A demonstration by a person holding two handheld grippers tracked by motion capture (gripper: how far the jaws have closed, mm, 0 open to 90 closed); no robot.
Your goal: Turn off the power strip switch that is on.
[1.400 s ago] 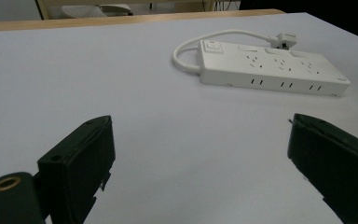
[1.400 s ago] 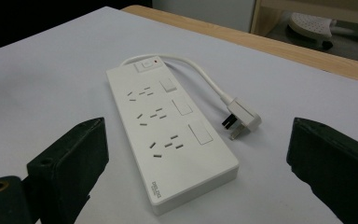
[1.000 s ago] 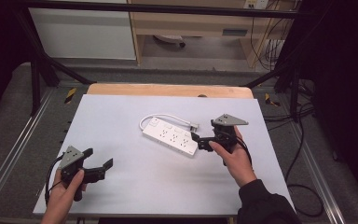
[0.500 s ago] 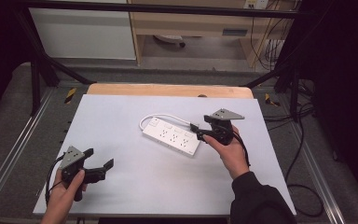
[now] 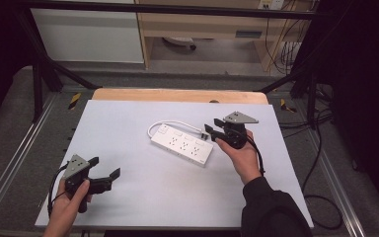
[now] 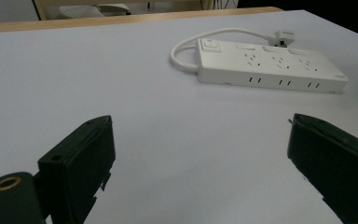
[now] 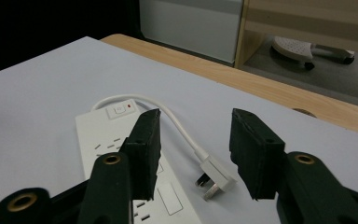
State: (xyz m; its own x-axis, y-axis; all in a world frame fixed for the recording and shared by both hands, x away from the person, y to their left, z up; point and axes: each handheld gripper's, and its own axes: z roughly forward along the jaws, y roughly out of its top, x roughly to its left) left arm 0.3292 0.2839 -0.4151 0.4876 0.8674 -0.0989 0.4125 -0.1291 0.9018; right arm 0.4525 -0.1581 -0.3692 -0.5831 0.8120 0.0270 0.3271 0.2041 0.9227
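The table [image 5: 128, 197], a pale grey work surface with a wooden strip along its far edge, carries a single item set: a white power strip [image 5: 182, 144] lying flat slightly right of centre, angled so that its switch end points toward the far left corner and its other end toward the near right edge. Its white cable [image 5: 170, 123] loops out of the switch end and runs along the far side of the strip body, ending in a white plug [image 7: 214, 179] that rests on the table just beside the strip, pins facing the person. The right gripper [image 5: 209, 131] hovers at that plug; in the right gripper view the plug lies between and just beyond the two jaws, which have just been closing and now stand at a narrow gap, not yet pressing on it. The left gripper [image 5: 106, 170] rests near the near left corner, well apart from the strip, with its jaws spread wide and nothing between them. The step in hand appears to be the approach to grasp the plug. The next move likely calls for lowering the right gripper until the pads bracket the plug body, then closing squarely on its flat sides, clear of the pins and cable.
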